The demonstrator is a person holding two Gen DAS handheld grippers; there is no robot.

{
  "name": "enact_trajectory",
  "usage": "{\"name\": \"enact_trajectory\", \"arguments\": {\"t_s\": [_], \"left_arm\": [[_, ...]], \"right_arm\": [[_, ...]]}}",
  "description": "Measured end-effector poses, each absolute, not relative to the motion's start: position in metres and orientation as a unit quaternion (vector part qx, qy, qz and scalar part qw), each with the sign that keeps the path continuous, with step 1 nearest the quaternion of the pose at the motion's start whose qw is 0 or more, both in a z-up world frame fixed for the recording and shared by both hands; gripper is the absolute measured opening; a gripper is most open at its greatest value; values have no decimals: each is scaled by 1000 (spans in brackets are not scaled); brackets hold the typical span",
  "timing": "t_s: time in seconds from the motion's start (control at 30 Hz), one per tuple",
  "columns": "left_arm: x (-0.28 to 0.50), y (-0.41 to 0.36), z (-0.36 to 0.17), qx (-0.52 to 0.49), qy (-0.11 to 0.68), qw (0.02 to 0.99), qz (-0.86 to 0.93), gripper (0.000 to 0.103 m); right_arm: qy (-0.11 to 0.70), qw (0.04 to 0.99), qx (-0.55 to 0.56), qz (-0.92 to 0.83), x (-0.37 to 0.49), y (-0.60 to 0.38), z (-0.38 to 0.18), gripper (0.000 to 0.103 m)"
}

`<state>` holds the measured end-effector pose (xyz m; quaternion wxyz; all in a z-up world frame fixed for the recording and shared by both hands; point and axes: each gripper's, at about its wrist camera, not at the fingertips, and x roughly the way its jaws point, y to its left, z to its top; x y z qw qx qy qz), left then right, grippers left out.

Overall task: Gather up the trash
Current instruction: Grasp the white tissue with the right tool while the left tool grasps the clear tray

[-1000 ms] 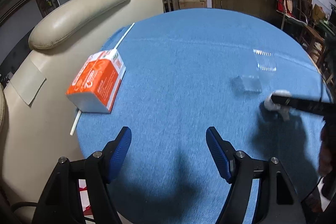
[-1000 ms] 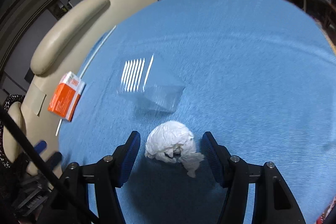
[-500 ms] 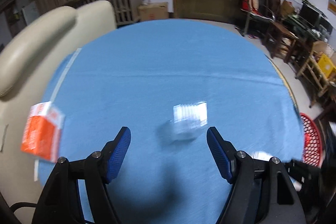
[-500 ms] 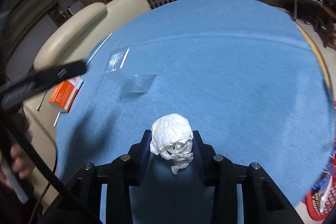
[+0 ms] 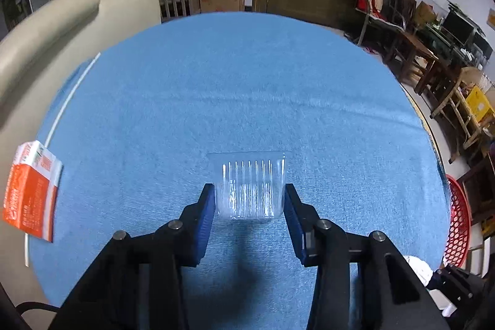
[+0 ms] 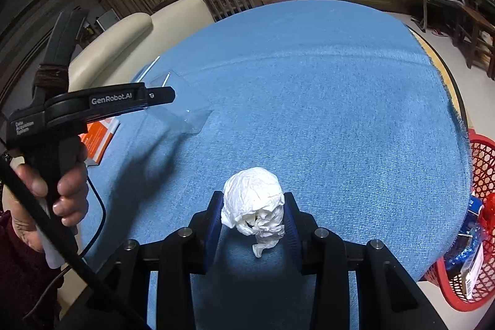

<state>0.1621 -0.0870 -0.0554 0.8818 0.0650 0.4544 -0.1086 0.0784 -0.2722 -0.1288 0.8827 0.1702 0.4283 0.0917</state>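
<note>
A clear ribbed plastic container [image 5: 250,187] lies on the round blue table [image 5: 247,76]. My left gripper [image 5: 250,200] is closing on it, and both blue pads touch its sides. In the right wrist view the same container [image 6: 190,116] lies just beyond the left gripper [image 6: 168,95], which a hand [image 6: 65,184] holds. My right gripper [image 6: 253,215] is shut on a crumpled white tissue [image 6: 252,194], held a little above the cloth near the table's front edge.
An orange and white carton [image 5: 29,190] lies at the table's left edge beside a white straw [image 5: 71,95]. A cream armchair [image 5: 46,30] stands behind it. A red mesh basket [image 6: 464,237] with some packaging in it stands on the floor to the right.
My left gripper swung right from the carton to the clear container and closed around it. My right gripper shut on the tissue and lifted it toward the front edge.
</note>
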Motion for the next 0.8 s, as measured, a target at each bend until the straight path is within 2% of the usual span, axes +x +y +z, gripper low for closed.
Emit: {"name": "enact_trajectory", "arguments": {"t_s": [0.8], "left_arm": [[24, -96, 42, 131, 318, 936, -72, 46]], "right_arm": [[336, 925, 163, 69, -2, -286, -49, 40]]}}
